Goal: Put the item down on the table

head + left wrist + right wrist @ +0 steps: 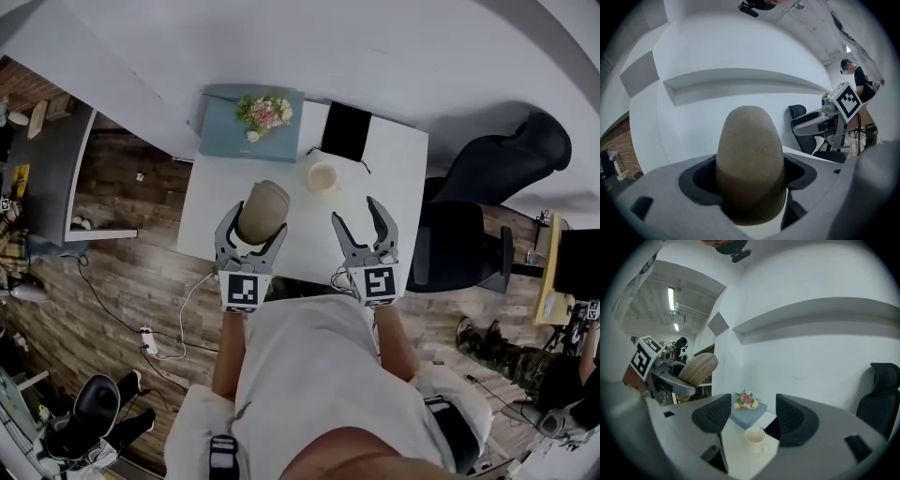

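Currently, left gripper [255, 221] clamped on tan egg-shaped item [262, 201], right gripper [356, 214] empty, jaws apart.

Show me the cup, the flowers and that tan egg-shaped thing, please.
cup [322, 176]: head view, its open top.
flowers [266, 112]: head view, middle of the bunch.
tan thing [750, 154]: left gripper view, its front, between the jaws.

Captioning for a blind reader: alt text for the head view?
The left gripper holds a tan egg-shaped object above a white table; the right gripper is open, empty. A cup, flower-topped blue box and black item sit behind.
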Available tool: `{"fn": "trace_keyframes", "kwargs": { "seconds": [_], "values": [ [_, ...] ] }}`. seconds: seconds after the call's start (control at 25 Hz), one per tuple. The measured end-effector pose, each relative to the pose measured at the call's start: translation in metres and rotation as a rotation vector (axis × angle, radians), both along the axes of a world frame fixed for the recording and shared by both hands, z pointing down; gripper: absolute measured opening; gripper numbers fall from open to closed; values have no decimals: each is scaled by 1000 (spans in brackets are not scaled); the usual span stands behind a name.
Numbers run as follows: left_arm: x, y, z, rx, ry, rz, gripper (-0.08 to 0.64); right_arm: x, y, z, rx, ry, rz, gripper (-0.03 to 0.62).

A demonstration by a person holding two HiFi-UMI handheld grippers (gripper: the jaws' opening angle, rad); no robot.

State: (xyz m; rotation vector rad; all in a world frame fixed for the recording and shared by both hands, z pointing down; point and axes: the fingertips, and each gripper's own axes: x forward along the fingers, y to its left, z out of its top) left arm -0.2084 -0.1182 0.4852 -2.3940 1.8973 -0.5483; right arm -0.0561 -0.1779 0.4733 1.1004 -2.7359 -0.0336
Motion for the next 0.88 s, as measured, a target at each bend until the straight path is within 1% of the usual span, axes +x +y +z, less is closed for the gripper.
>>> {"fn": "trace_keyframes", "kwargs": {
  "seconds": [0.2,0.4,0.64,0.8,0.88],
  "values": [
    [19,-5,13,-37,4,0,394,13,-5,10,-24,-7,-17,301],
    [31,-9,29,-79,1,36,394,25,-7,22,-49,-4,4,301],
    [36,-17,50,-120,8,120,394,31,-5,43,-87,27,64,298],
    [36,-14,78,-180,11,173,394,32,1,53,-108,49,115,298],
    [38,-16,85,-193,2,208,394,33,3,56,-115,61,137,298]
  ]
}}
